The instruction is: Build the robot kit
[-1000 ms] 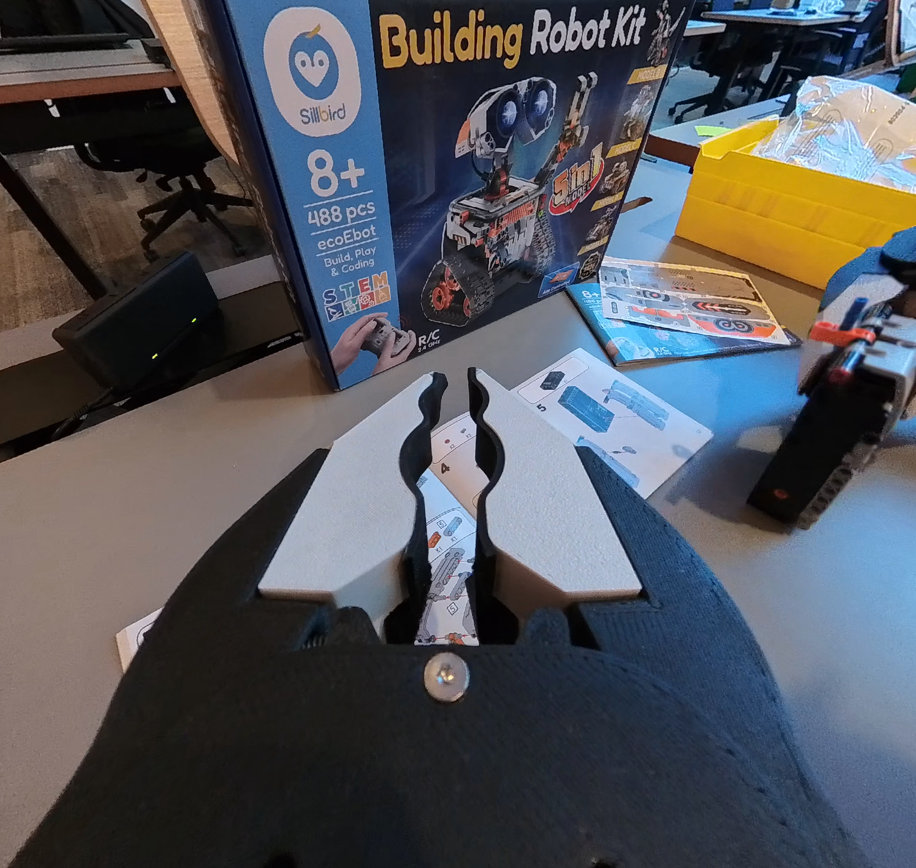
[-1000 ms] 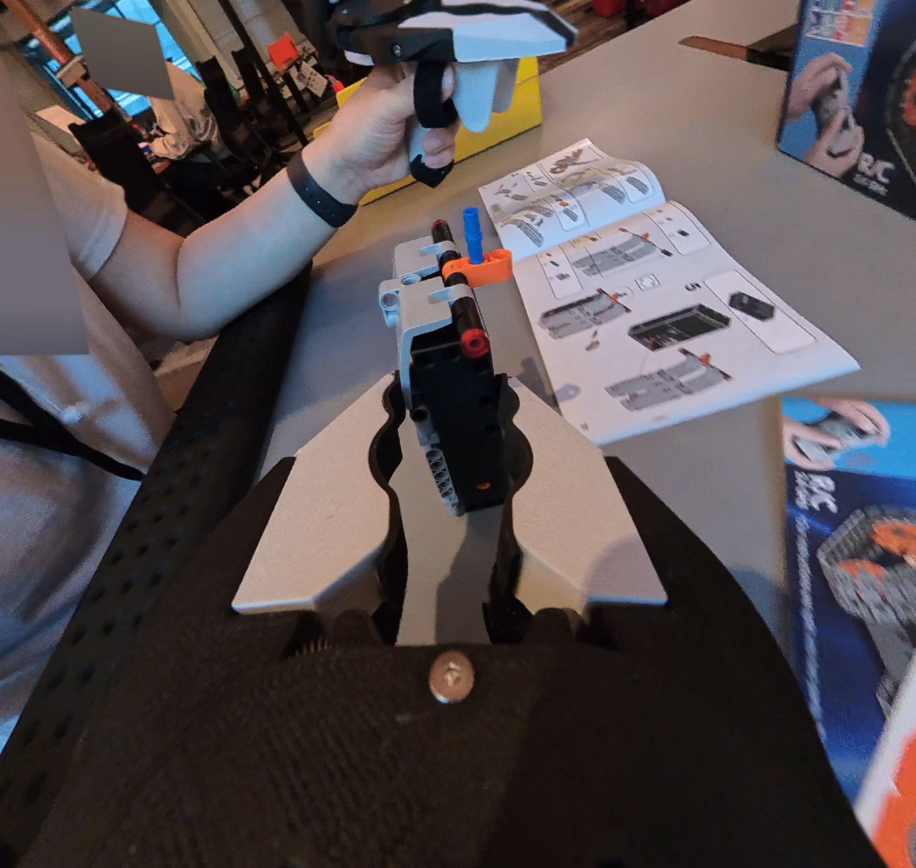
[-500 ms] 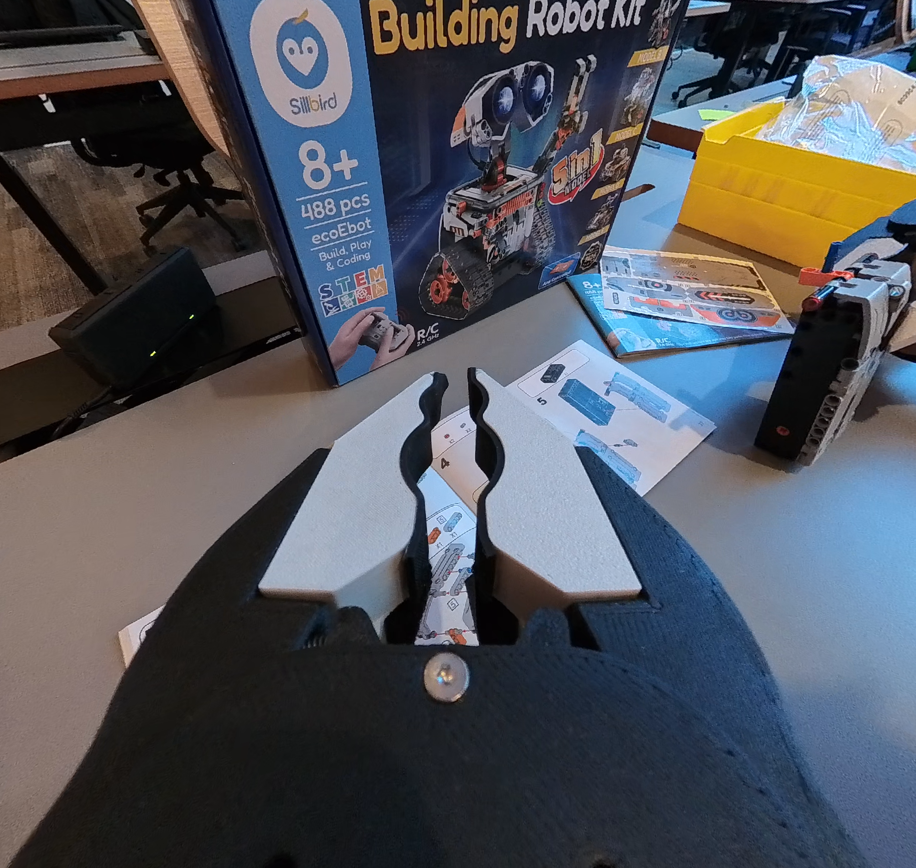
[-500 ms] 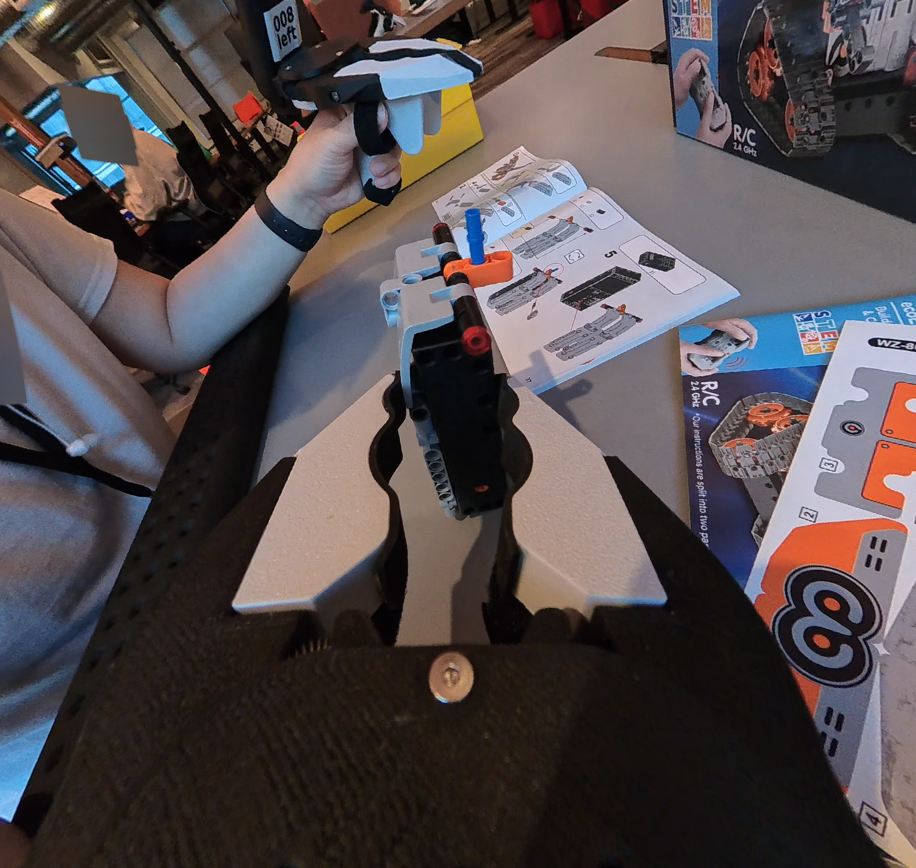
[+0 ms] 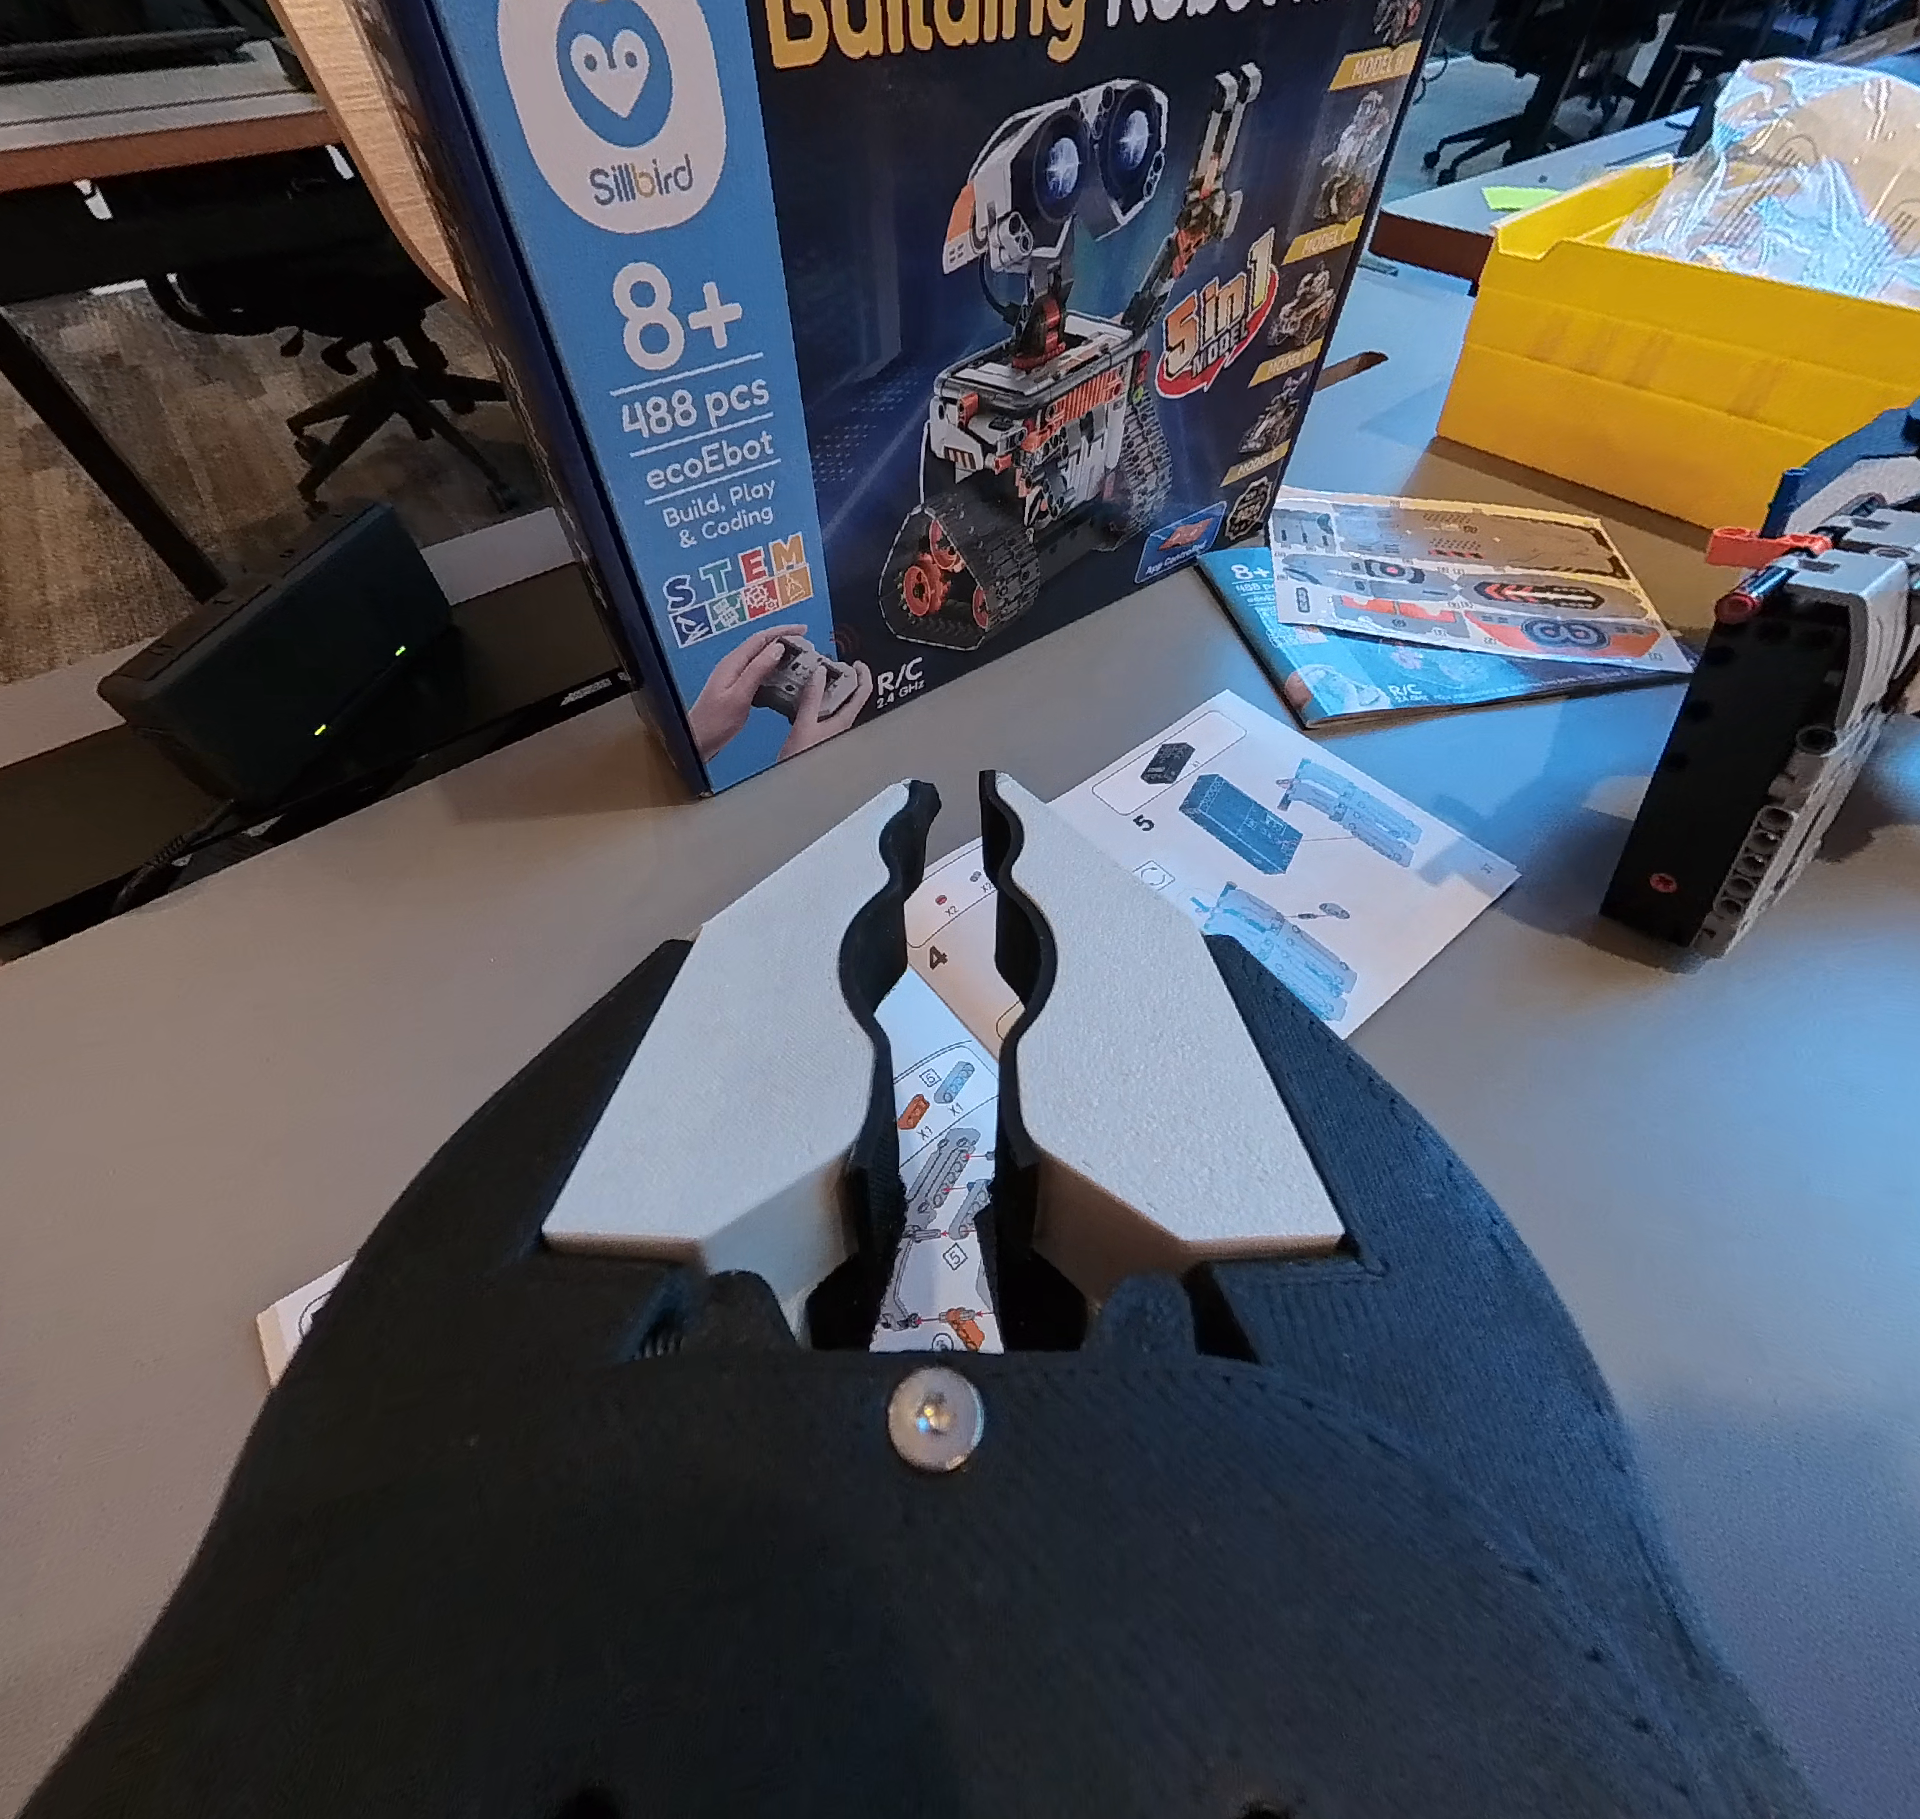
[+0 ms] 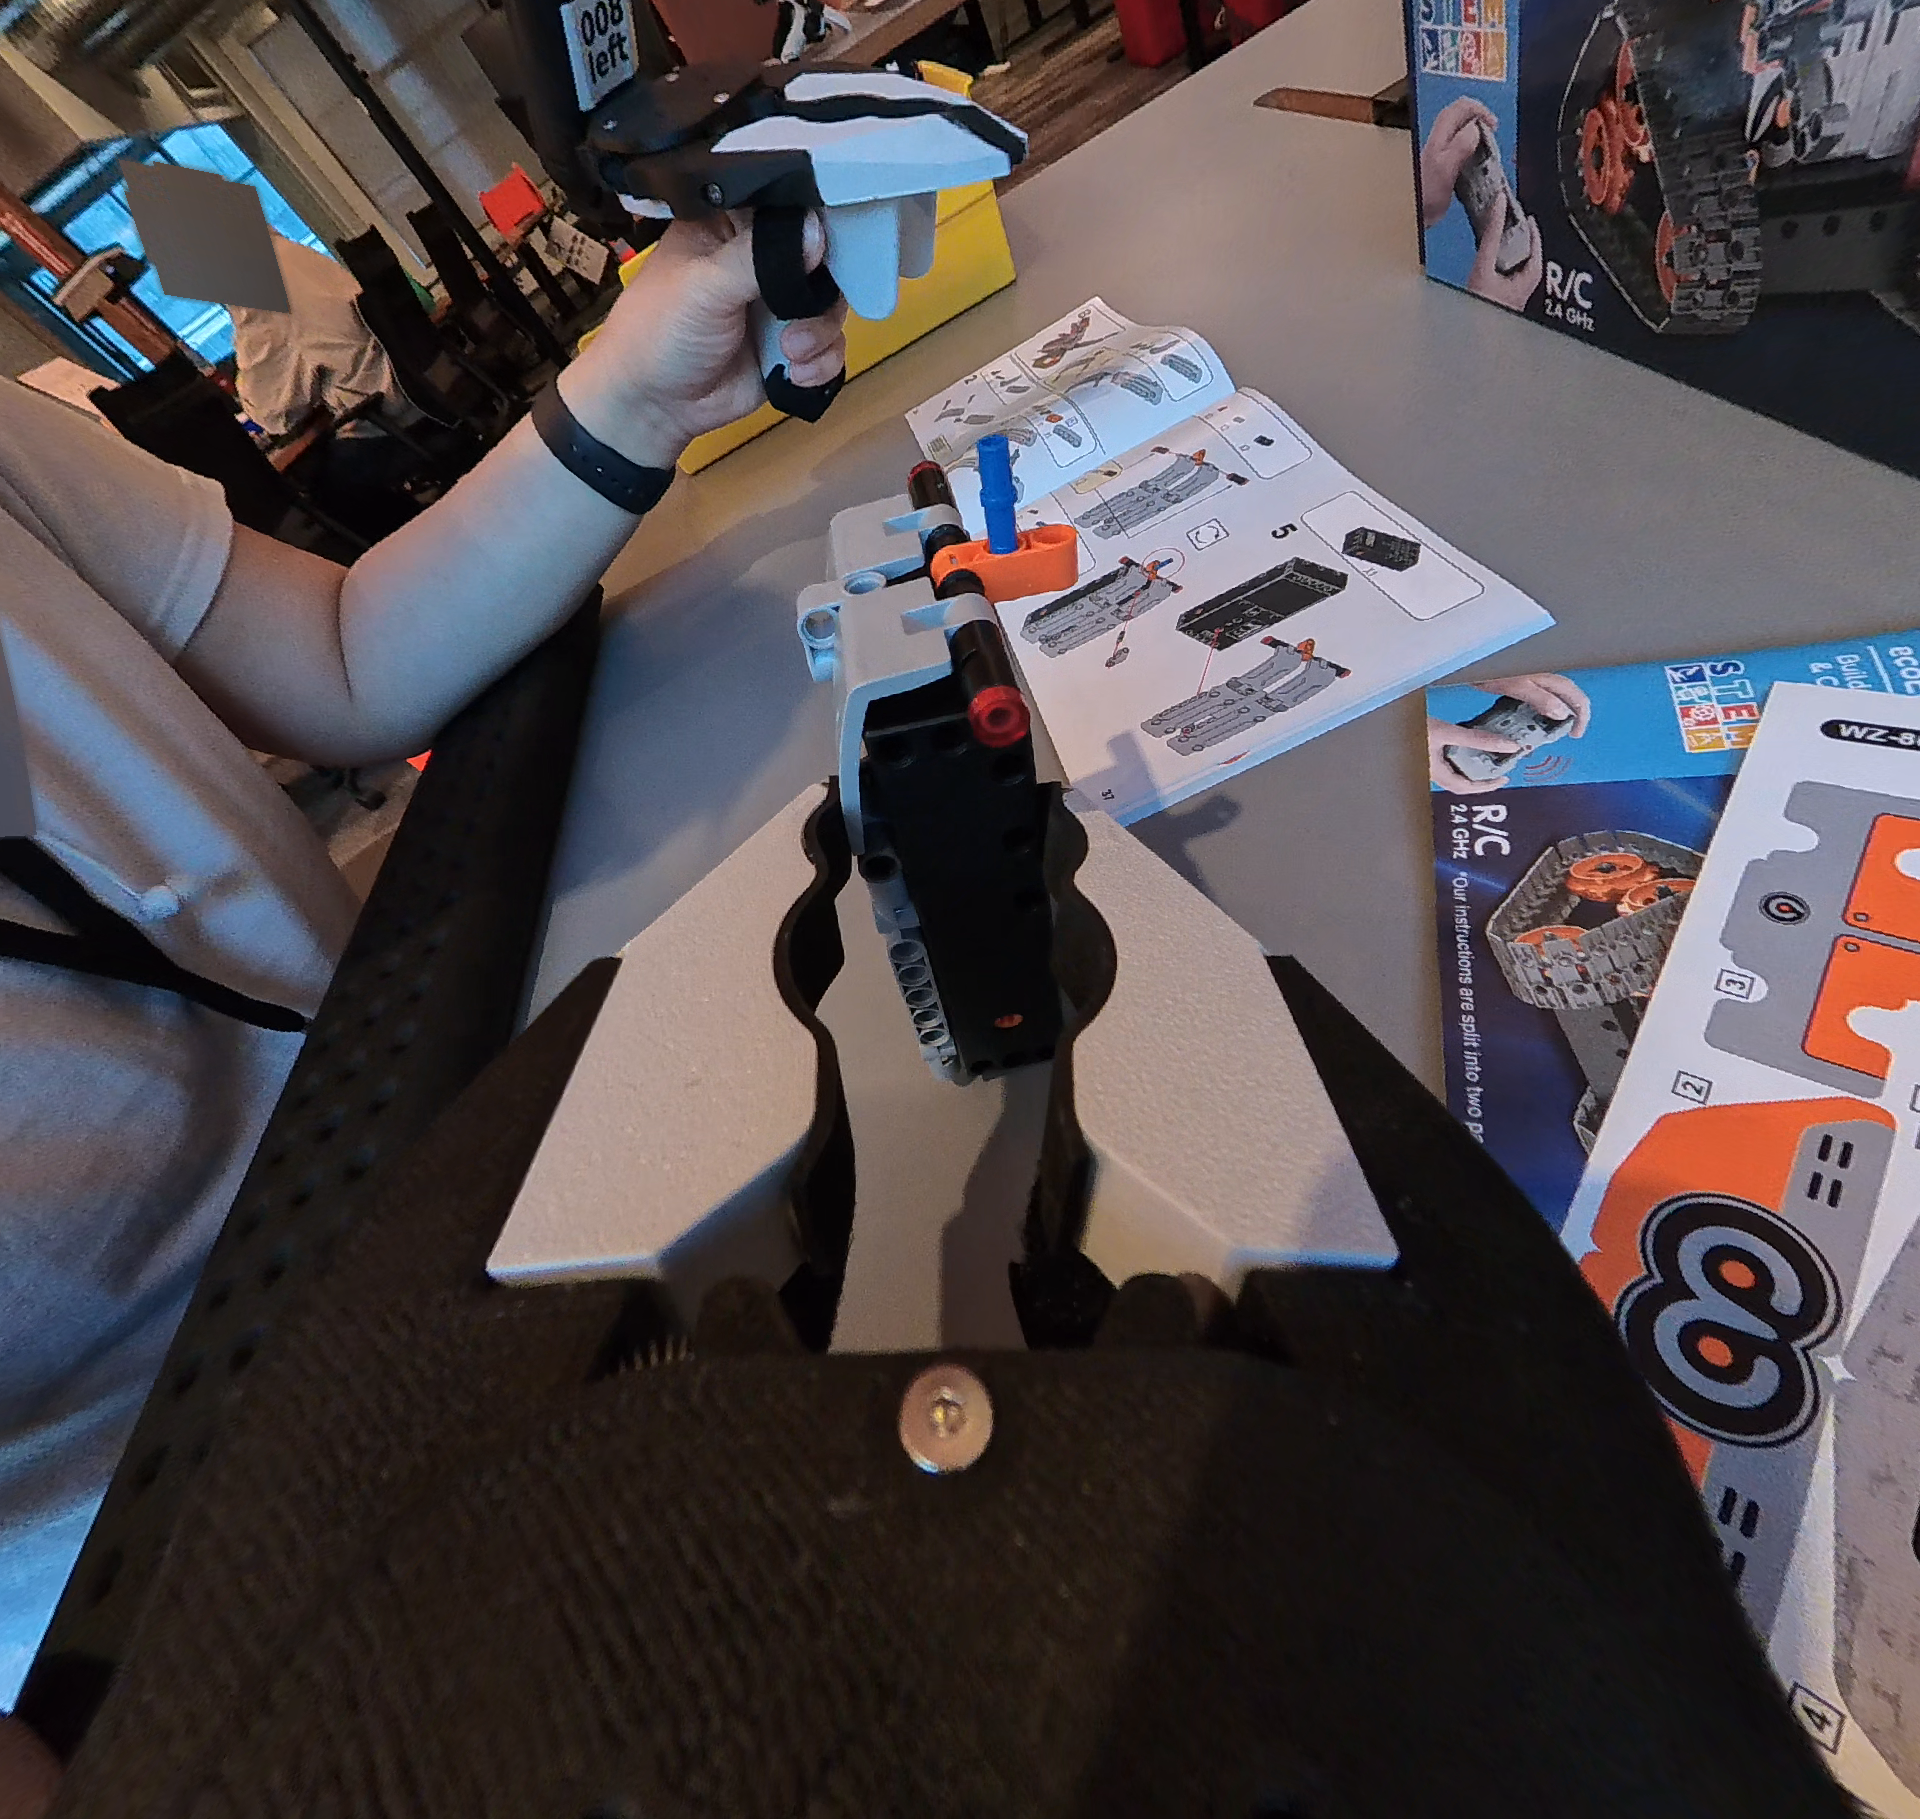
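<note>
My right gripper (image 6: 940,834) is shut on a black and grey brick assembly (image 6: 966,865) with an orange beam and a blue pin on top, held just above the grey table (image 6: 1247,211). The assembly also shows at the right of the left wrist view (image 5: 1745,782). My left gripper (image 5: 961,793) is shut and empty, hovering over an open instruction booklet (image 5: 1299,834). The right wrist view shows the left gripper (image 6: 831,148) raised in a person's hand beyond the assembly, above the booklet (image 6: 1247,574).
A large blue kit box (image 5: 935,315) stands upright behind the booklet. A sticker sheet (image 6: 1818,1042) lies on a closed blue booklet (image 5: 1455,668) to the right. A yellow bin (image 5: 1621,356) with plastic bags sits at the far right. A black device (image 5: 281,647) sits beyond the table's left edge. One gripper's finger ends stand about 25 cm off the other's. My right tips are about 45 cm from the black device (image 5: 281,647), my left tips only 30 cm.
My right gripper has swung right with the assembly, so the sticker sheet and kit box have come into its view. My left gripper has edged a little toward the box and stays shut.
</note>
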The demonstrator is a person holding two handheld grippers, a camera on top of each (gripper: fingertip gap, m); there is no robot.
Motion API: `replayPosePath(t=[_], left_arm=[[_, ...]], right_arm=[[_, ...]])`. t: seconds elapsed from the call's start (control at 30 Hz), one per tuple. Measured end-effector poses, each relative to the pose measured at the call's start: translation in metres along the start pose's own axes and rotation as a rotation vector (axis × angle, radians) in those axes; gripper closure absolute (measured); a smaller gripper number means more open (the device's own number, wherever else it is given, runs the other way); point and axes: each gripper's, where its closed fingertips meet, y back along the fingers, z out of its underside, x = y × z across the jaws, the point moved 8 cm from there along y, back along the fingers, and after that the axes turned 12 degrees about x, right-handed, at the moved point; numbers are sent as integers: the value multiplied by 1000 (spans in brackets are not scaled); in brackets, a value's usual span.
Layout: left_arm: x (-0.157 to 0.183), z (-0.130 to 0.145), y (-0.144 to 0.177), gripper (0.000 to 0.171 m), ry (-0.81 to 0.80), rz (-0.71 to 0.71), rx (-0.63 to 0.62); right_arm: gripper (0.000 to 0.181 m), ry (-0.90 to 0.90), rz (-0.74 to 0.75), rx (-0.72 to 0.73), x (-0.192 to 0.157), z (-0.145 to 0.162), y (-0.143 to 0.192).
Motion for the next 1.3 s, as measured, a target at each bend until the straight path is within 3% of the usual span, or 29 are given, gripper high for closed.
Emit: replayPosePath(t=[1.3], left_arm=[[-2,-1,2,164,-10,-11,0]], right_arm=[[145,44,-7,-7,-2,0,-2]])
